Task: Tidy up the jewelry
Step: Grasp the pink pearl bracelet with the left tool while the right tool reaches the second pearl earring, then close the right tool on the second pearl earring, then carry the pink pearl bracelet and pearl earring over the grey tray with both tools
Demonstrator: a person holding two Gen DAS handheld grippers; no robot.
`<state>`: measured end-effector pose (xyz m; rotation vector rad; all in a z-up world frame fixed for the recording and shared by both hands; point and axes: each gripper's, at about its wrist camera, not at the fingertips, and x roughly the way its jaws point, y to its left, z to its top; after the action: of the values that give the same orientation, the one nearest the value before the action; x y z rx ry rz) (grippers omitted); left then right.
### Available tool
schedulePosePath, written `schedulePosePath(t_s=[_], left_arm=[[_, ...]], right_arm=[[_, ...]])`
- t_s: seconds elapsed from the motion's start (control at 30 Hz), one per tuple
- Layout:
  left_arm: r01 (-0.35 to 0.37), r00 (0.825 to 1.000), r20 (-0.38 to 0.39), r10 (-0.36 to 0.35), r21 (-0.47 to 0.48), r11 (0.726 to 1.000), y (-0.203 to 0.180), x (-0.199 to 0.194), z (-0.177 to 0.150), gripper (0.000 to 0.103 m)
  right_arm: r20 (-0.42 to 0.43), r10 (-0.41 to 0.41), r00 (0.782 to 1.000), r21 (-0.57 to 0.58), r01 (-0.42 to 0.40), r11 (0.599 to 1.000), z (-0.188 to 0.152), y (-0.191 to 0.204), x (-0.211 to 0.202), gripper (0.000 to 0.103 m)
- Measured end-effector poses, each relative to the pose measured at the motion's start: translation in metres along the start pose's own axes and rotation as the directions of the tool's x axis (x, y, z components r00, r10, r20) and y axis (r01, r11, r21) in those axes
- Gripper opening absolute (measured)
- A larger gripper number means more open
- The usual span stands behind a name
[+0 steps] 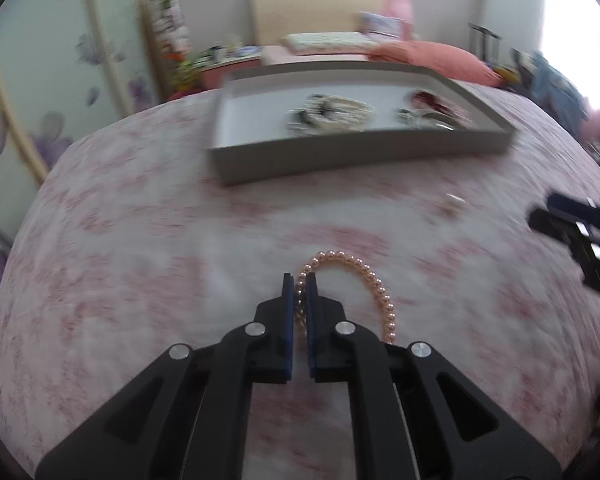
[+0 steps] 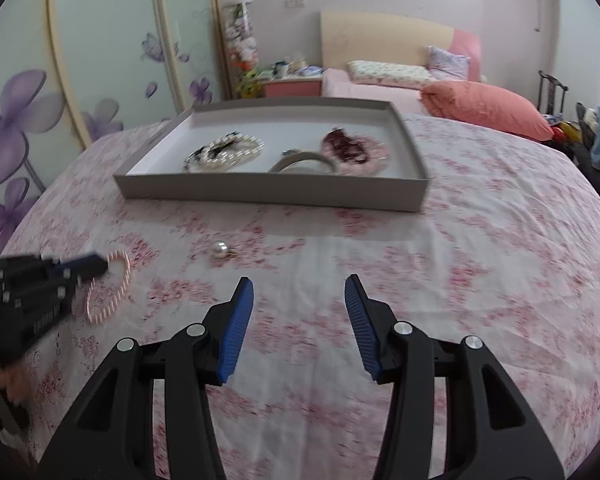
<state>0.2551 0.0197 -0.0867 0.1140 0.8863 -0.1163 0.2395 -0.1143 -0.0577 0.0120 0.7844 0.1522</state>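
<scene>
left gripper [image 1: 300, 280]: blue pads pinching pink pearl-bead bracelet [image 1: 374, 280] on floral sheet. right gripper [image 2: 299, 284]: spread, empty. step: grasp done; next, lift to grey cardboard tray [image 2: 268, 190].

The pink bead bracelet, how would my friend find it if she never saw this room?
Start at the grey tray on the flowery pink bedspread and come toward the near edge. Left of the lone pearl earring lies the pink bead bracelet, outside the tray. It is the only piece pinched in the left hand-held gripper, and its beads are small, round and rosy.
</scene>
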Motion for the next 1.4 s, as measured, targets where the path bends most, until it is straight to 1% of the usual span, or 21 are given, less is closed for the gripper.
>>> schedulePosePath(t_s=[0.07,0.17,0.33,0.47,0.57,0.7,0.83,0.93,1.0,1.03,1.13,1.2,1.4], left_arm=[[-0.018,1.000,-0.004,0.017,-0.045,0.999,0.014,0.003,0.004,0.006],[-0.022,1.000,-0.007,0.021,-0.088,0.996,0.029,0.004,0.006,0.007],[-0.019,1.000,-0.003,0.019,-0.093,0.995,0.033,0.002,0.003,0.007],[-0.017,1.000,-0.003,0.017,-0.094,0.995,0.031,0.002,0.002,0.007],[-0.017,1.000,-0.003,0.017,-0.095,0.995,0.032,0.002,0.002,0.007],[-0.018,1.000,-0.003,0.018,-0.095,0.995,0.032,0.003,0.003,0.007],[-0.017,1.000,-0.003,0.017,-0.095,0.995,0.032,0.002,0.003,0.007],[-0.017,1.000,-0.003,0.017,-0.095,0.995,0.032,0.002,0.002,0.007],[-0.018,1.000,-0.003,0.018,-0.095,0.995,0.032,0.003,0.003,0.007],[-0.018,1.000,-0.003,0.018,-0.095,0.995,0.032,0.003,0.003,0.007],[-0.021,1.000,-0.003,0.021,-0.092,0.996,0.030,0.002,0.003,0.007],[-0.024,1.000,-0.003,0.024,-0.092,0.995,0.028,0.003,0.004,0.007],[-0.021,1.000,-0.008,0.020,-0.104,0.994,0.027,0.004,0.005,0.007]], right_arm=[[-0.020,0.017,1.000,-0.013,-0.017,1.000,0.003,0.008,0.007,0.049],[-0.052,0.040,0.998,-0.031,-0.042,0.999,0.008,0.019,0.019,0.049],[-0.090,0.063,0.994,-0.058,-0.068,0.996,0.017,0.036,0.039,0.042],[-0.102,0.058,0.993,-0.076,-0.066,0.995,0.021,0.046,0.048,0.038],[-0.098,0.054,0.994,-0.084,-0.062,0.995,0.026,0.049,0.051,0.033],[-0.100,0.043,0.994,-0.089,-0.052,0.995,0.027,0.048,0.052,0.021],[-0.099,0.030,0.995,-0.081,-0.038,0.996,0.024,0.044,0.050,0.020],[-0.096,0.010,0.995,-0.057,-0.015,0.998,0.022,0.033,0.046,0.020],[-0.095,-0.015,0.995,-0.031,0.012,0.999,0.020,0.021,0.044,0.020],[-0.097,-0.029,0.995,-0.004,0.029,1.000,0.020,0.013,0.042,0.018],[-0.101,-0.049,0.994,0.052,0.055,0.997,0.018,-0.006,0.038,0.017],[-0.099,-0.062,0.993,0.063,0.068,0.996,0.017,-0.013,0.036,0.017],[-0.069,-0.061,0.996,0.064,0.065,0.996,0.014,-0.018,0.028,0.017]])
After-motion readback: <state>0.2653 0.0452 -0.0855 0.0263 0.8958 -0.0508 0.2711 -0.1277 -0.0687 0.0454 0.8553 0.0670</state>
